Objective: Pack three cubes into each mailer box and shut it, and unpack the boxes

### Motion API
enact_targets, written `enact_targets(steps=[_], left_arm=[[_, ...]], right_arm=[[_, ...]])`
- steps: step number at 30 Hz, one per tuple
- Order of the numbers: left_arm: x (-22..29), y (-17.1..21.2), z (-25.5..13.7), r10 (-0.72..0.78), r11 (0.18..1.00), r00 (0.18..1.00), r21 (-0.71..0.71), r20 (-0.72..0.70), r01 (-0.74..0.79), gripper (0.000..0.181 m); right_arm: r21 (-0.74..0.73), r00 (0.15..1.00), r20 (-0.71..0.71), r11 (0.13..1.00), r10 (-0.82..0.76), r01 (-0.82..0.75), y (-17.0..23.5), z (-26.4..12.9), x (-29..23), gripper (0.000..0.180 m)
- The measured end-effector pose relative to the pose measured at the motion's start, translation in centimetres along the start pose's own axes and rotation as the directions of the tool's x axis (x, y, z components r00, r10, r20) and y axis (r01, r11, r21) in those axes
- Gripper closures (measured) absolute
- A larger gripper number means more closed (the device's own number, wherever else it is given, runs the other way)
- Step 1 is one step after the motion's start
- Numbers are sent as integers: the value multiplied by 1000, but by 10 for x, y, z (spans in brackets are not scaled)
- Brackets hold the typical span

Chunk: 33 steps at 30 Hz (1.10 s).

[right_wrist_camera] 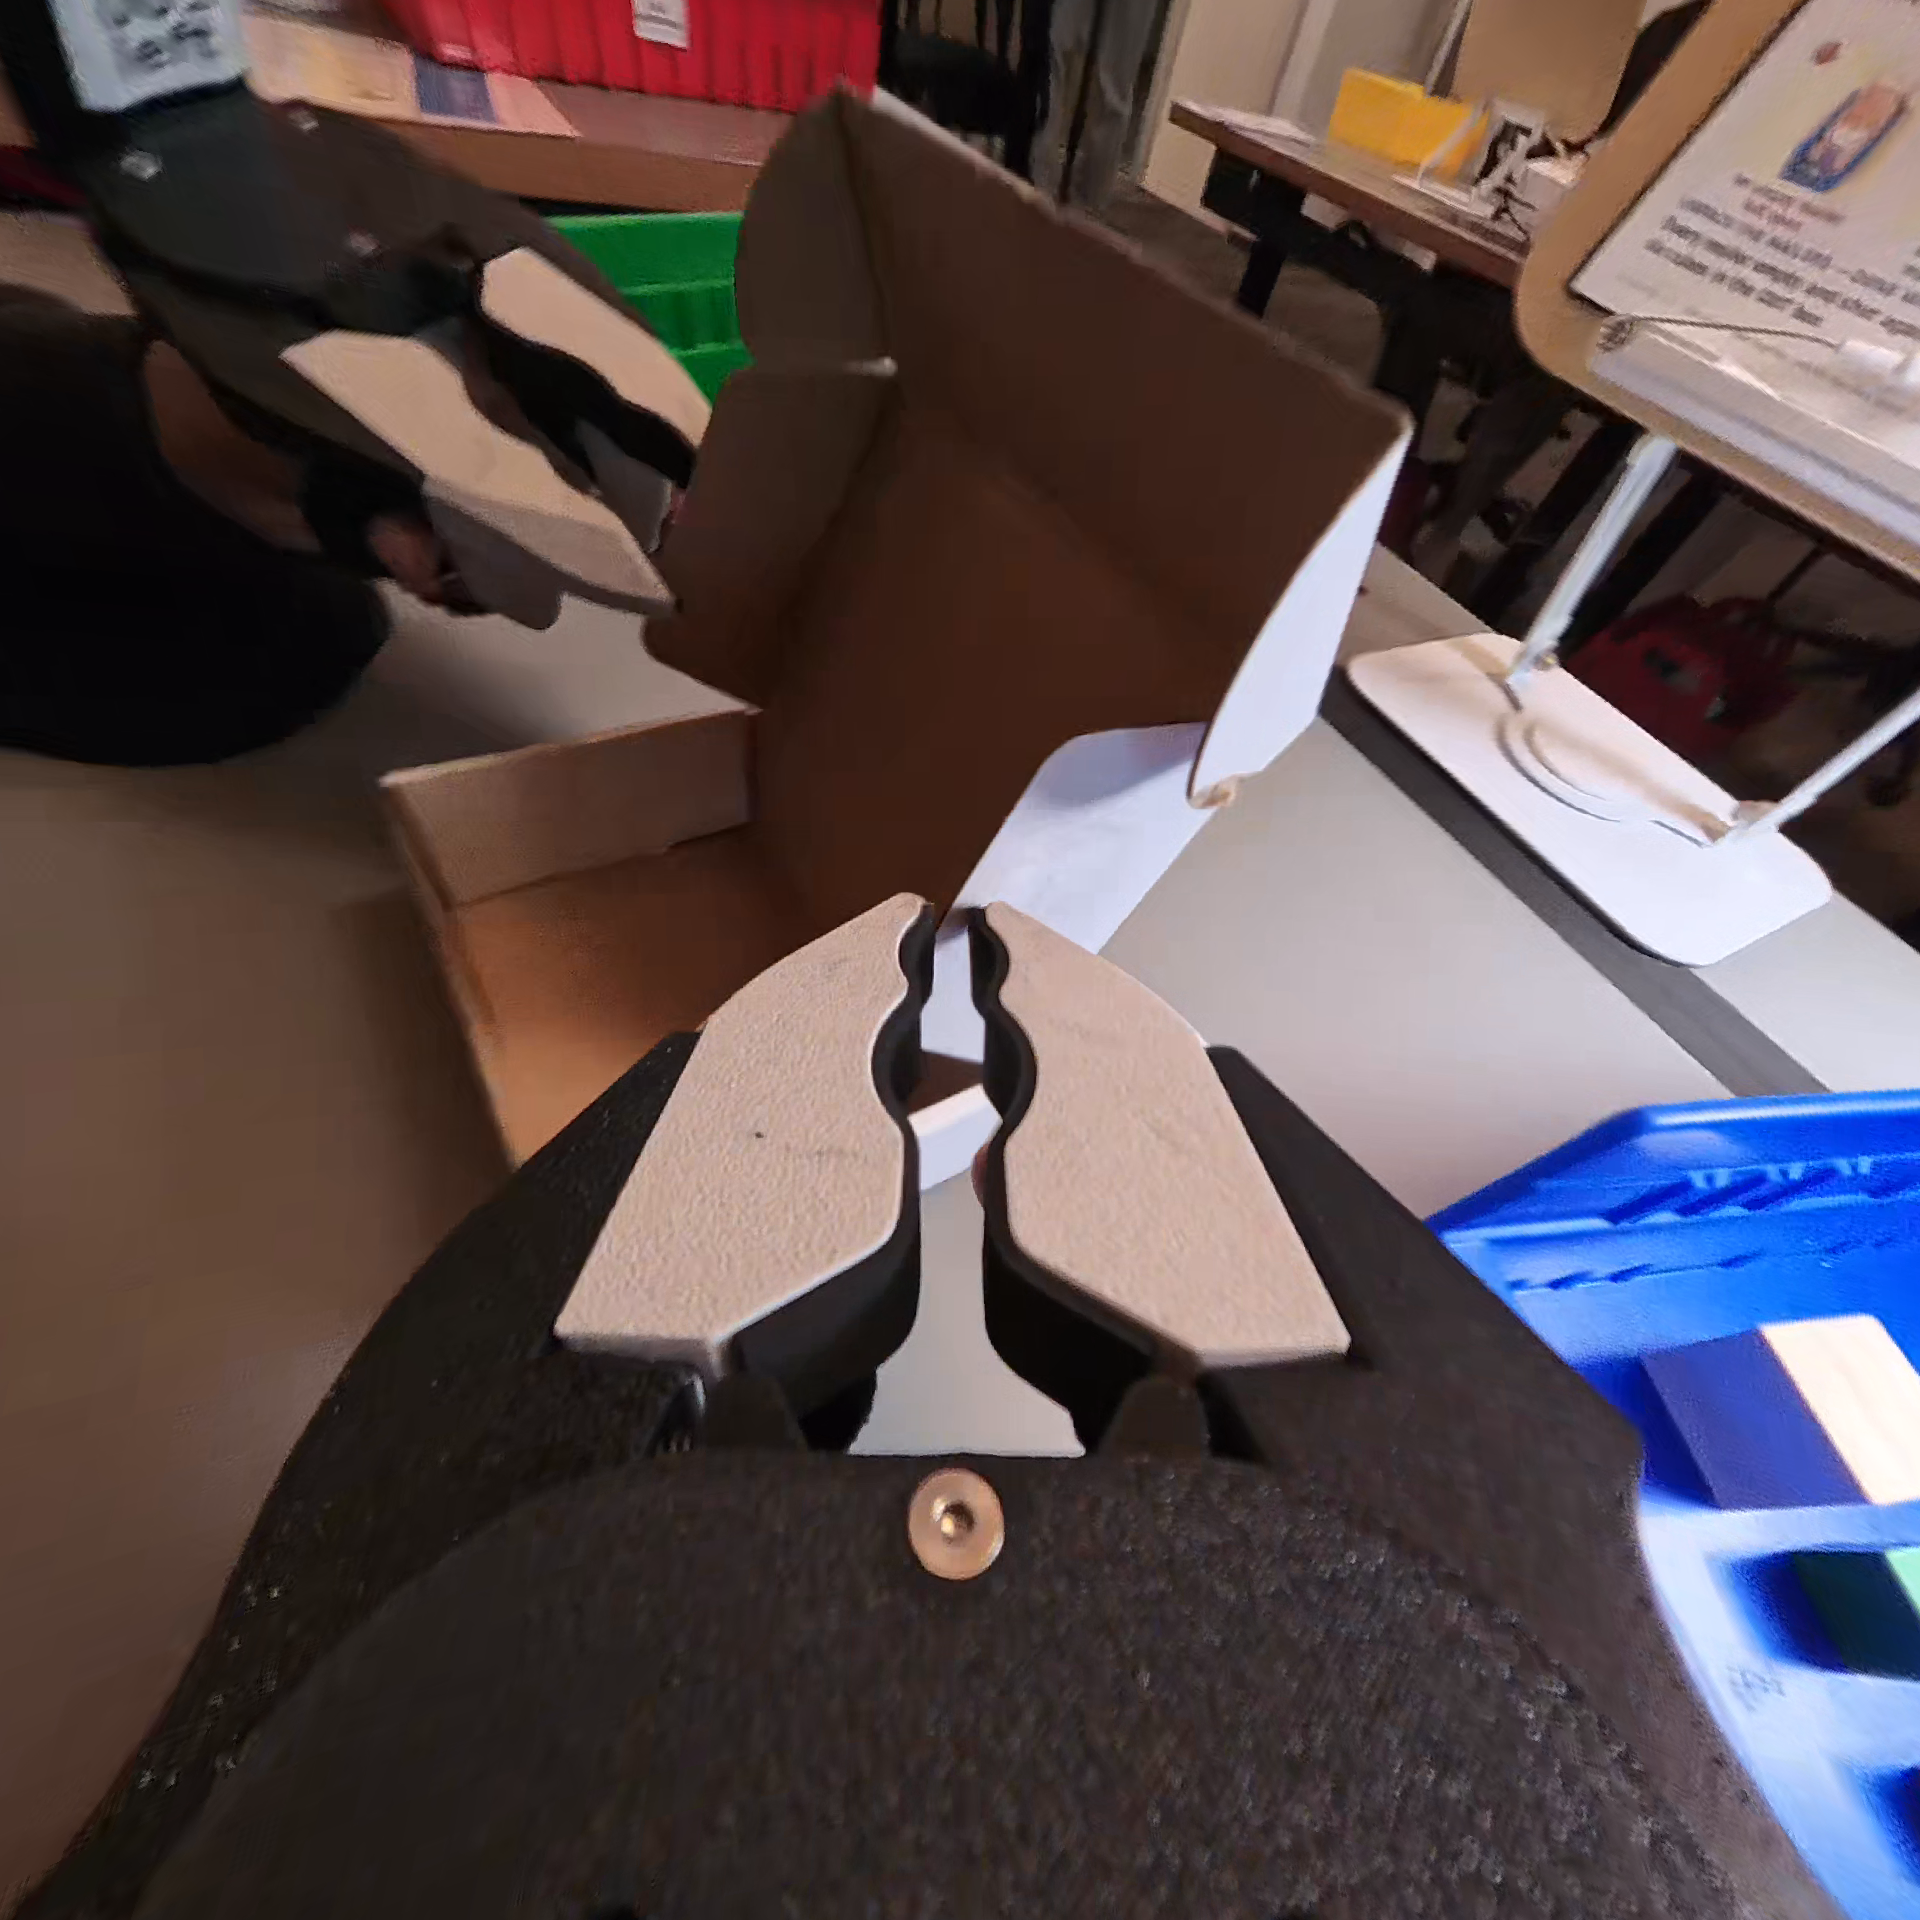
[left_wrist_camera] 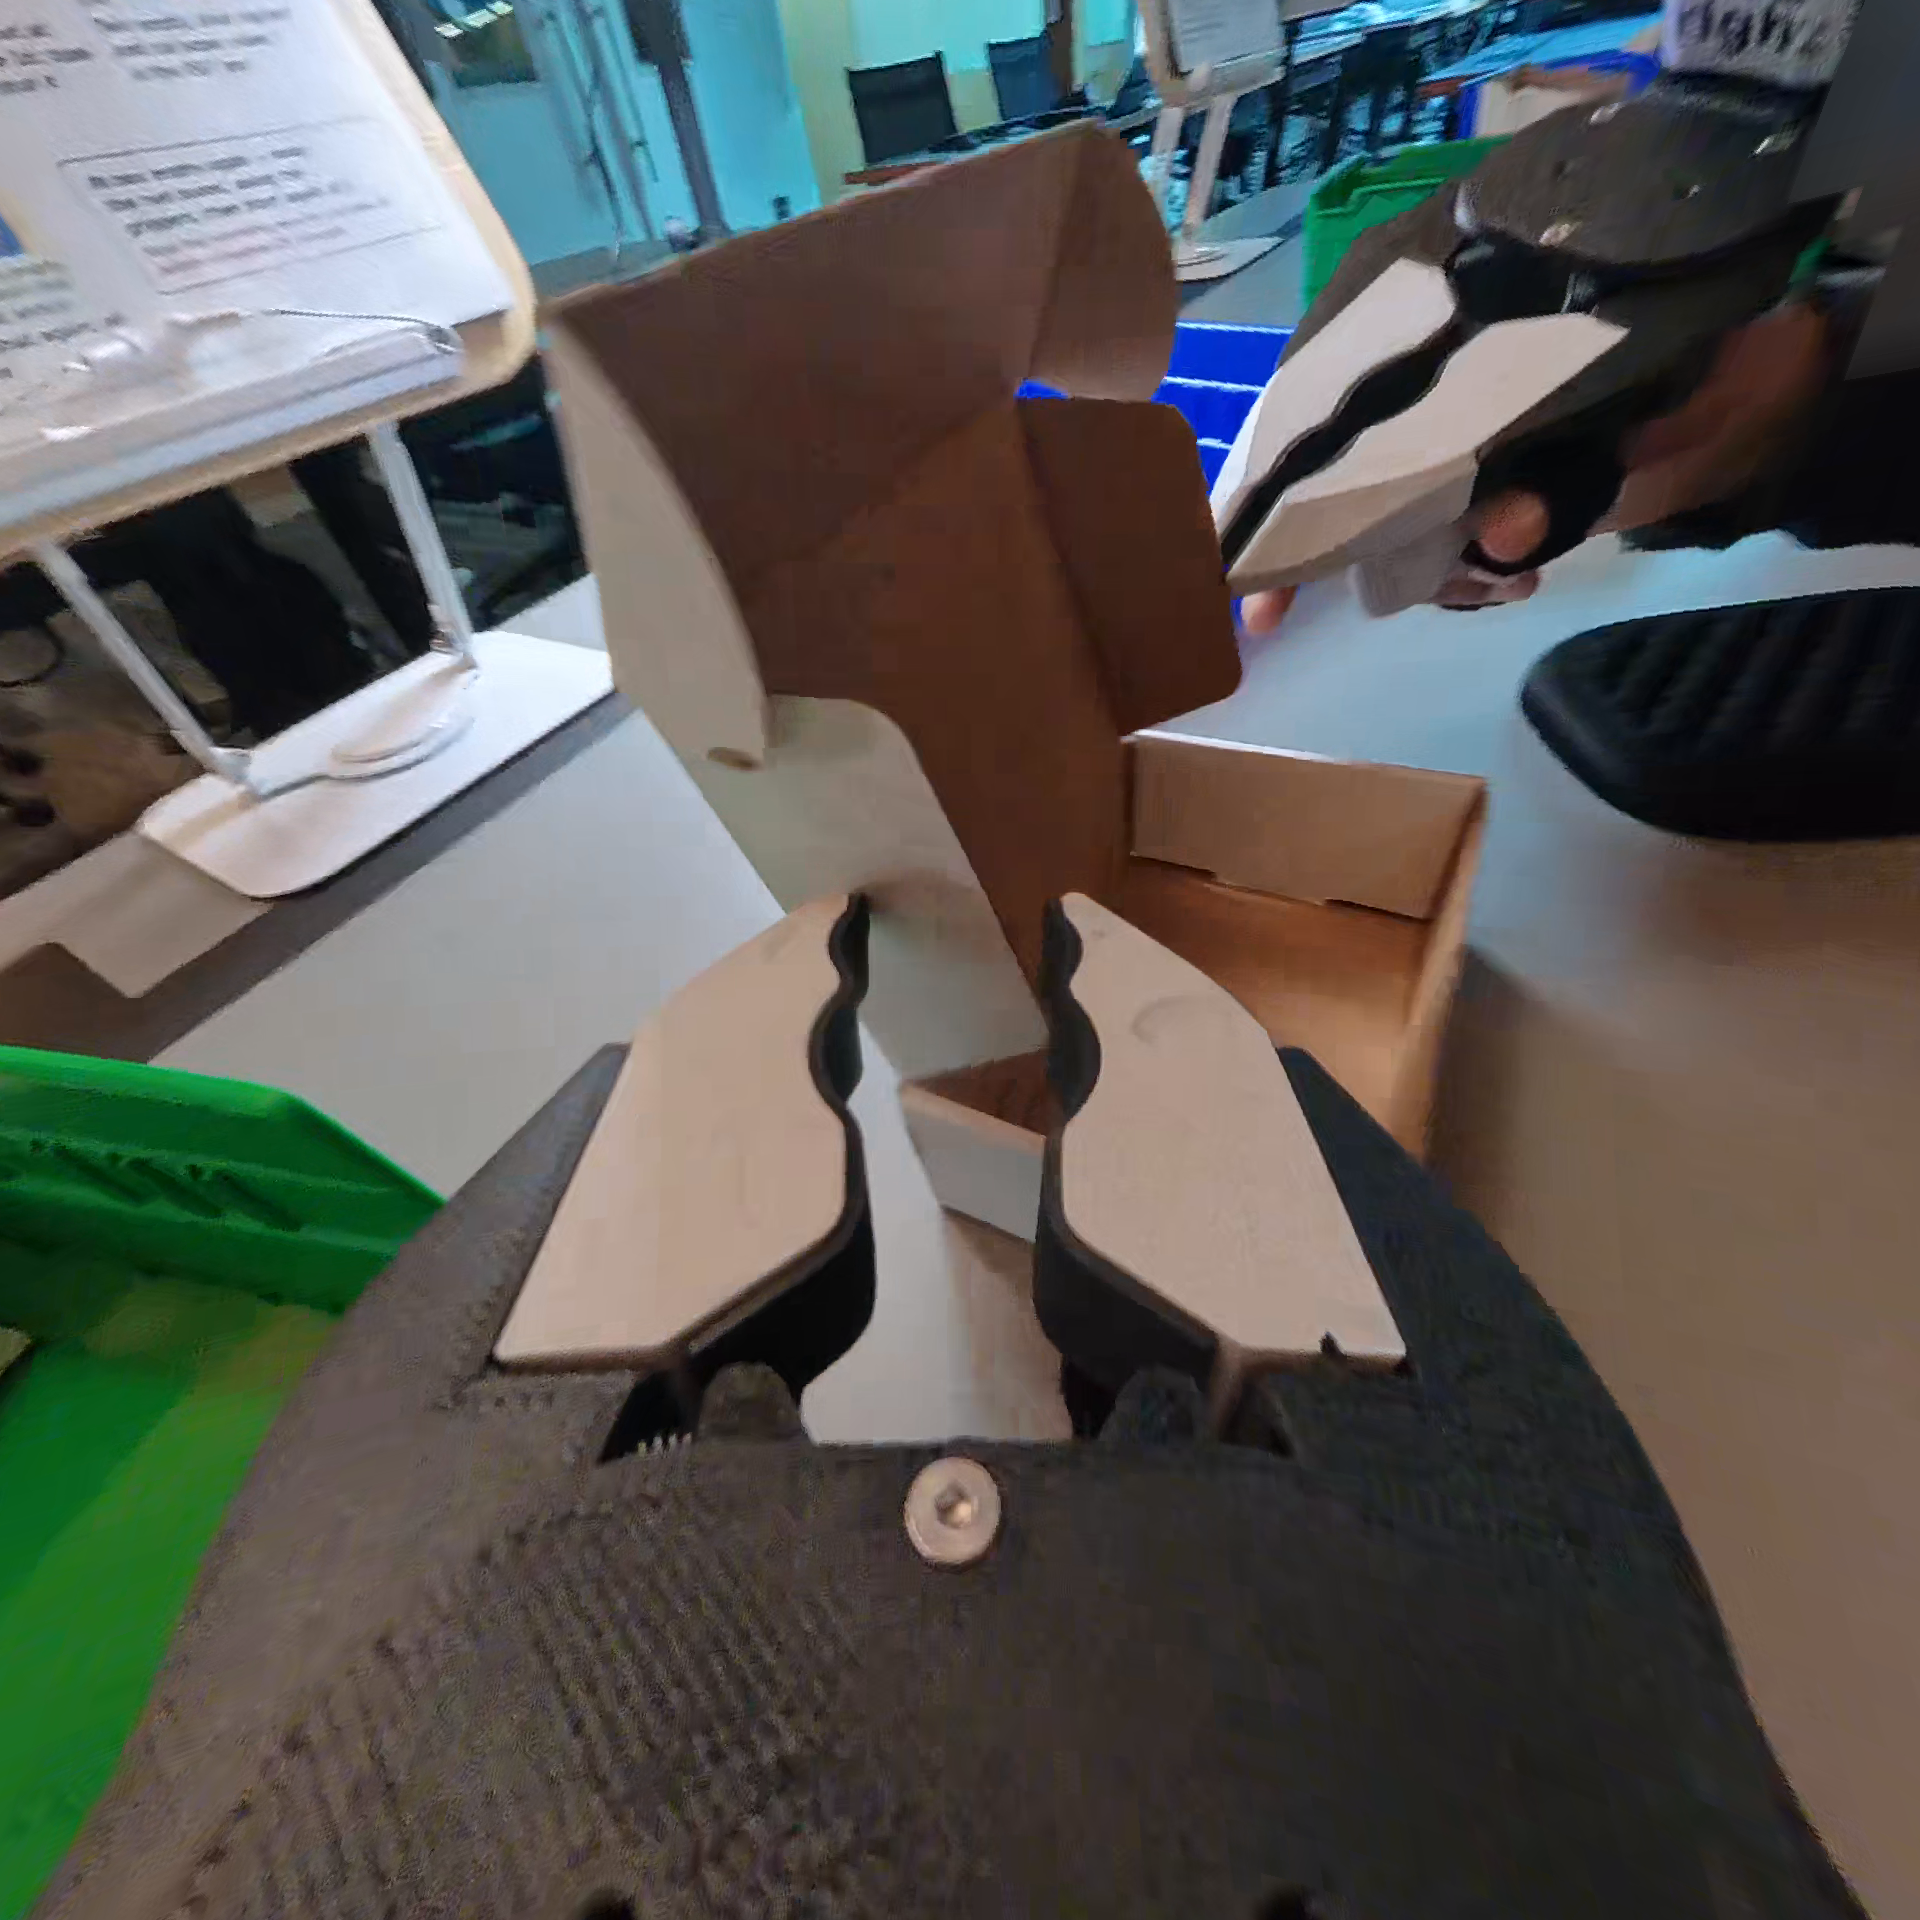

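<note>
Right claw (right_wrist_camera: pixel 951 920) nearly closed, perhaps empty, before open mailer box (right_wrist_camera: pixel 1039 499).

Bright overhead room light is falling evenly, laying soft shadows on the table (left_wrist_camera: pixel 582 997). Wide-angle bending is warping the edges, and motion blur is smearing the background and green bin (left_wrist_camera: pixel 156 1226).

- Mailer box (left_wrist_camera: pixel 1299 935) on desk (left_wrist_camera: pixel 520 987), lid (left_wrist_camera: pixel 883 468) raised.
- Left gripper (left_wrist_camera: pixel 956 925) at one end of box; right gripper (right_wrist_camera: pixel 951 920) at the opposite end.
- Bin (left_wrist_camera: pixel 156 1195) left of box, bin (right_wrist_camera: pixel 1714 1247) right.
- Stand (right_wrist_camera: pixel 1579 790) behind, at desk edge.
</note>
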<state>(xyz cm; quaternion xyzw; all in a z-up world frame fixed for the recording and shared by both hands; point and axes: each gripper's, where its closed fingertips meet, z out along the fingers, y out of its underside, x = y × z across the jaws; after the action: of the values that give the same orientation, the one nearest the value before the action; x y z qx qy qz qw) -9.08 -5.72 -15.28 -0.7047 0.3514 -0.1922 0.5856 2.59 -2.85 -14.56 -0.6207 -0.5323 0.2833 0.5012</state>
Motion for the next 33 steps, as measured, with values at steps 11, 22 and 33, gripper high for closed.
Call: enact_targets(steps=[11, 22, 33], left_arm=[[40, 27, -21, -85, 982, 983, -179, -165, 55, 138], [45, -21, -44, 212, 974, 974, -65, -77, -217, 119], [74, 22, -39, 136, 951, 971, -248, -195, -183, 142]], right_arm=[[-133, 983, 116, 978, -144, 159, 43, -25, -47, 165], [-199, 835, -52, 825, -547, 528, 3, -44, -36, 118], [-254, 881, 139, 844, -452, 473, 40, -39, -77, 134]])
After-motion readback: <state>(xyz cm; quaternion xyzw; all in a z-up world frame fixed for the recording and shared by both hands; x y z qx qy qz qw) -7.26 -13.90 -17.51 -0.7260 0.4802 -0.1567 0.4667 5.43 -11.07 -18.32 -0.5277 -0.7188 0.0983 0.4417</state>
